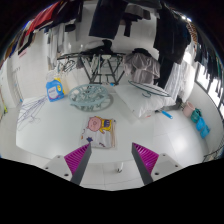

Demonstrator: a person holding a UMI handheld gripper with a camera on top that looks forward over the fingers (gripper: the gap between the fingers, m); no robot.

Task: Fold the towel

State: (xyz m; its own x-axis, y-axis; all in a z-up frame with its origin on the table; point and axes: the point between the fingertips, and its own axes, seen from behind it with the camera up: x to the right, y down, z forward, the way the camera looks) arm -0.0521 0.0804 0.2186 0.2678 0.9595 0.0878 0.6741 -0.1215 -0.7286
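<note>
The gripper (111,160) hangs wide open at the bottom of the frame, holding nothing. A small patterned cloth, probably the towel (99,127), lies flat on the pale floor (150,125) just above centre; approach low and pinch one corner cleanly.

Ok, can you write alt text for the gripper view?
Two open fingers with pink pads hover above a white floor, holding nothing. Beyond them lie a small patterned cloth and a round glass table, with clothes hanging behind.
</note>
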